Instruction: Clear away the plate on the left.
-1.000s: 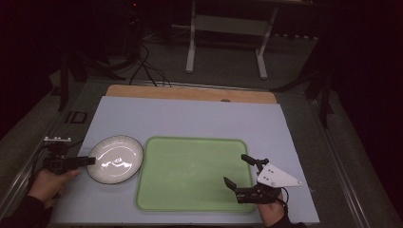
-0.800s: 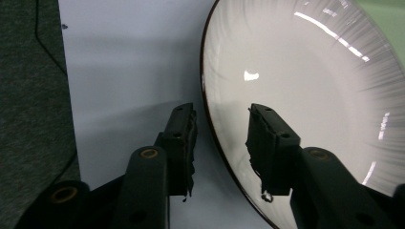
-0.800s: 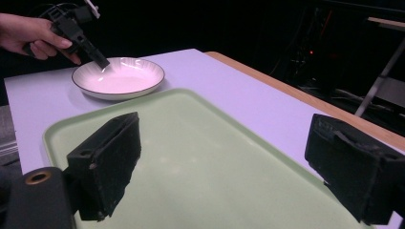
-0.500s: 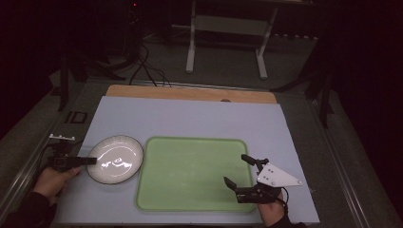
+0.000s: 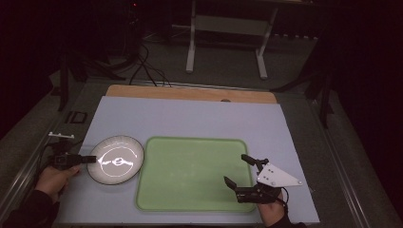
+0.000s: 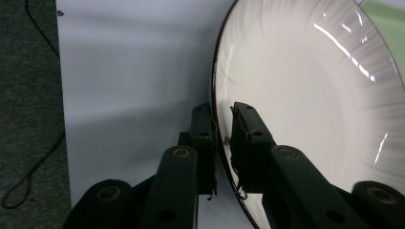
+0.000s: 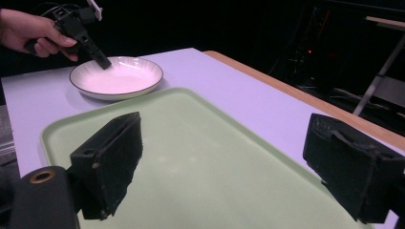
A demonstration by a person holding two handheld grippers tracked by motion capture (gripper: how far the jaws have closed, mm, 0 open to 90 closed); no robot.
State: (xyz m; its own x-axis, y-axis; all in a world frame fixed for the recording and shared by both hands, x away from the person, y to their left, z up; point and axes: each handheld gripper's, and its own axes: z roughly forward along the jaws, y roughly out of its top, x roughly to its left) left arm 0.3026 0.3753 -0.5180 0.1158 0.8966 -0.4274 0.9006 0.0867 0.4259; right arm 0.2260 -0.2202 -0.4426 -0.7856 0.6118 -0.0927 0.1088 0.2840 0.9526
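Note:
A white ribbed plate [image 5: 116, 159] with a dark rim lies on the pale table, just left of a green tray [image 5: 192, 172]. My left gripper [image 5: 91, 159] is shut on the plate's left rim; in the left gripper view the rim of the plate [image 6: 305, 90] passes between the two jaws of the left gripper [image 6: 223, 125]. My right gripper [image 5: 240, 169] stands open over the tray's right part, with nothing between its jaws. The right gripper view shows the tray [image 7: 200, 162], the plate [image 7: 117, 77] beyond it and the left gripper [image 7: 102, 63] on its rim.
The table's pale cover [image 5: 190, 118] runs back to a wooden strip [image 5: 190, 93] at the far edge. Past it stand a metal frame [image 5: 225, 38] and loose cables [image 5: 142, 66] on the floor.
The left hand and gripper have drawn slightly back to the left at the plate's rim. The plate and the right gripper stay where they were.

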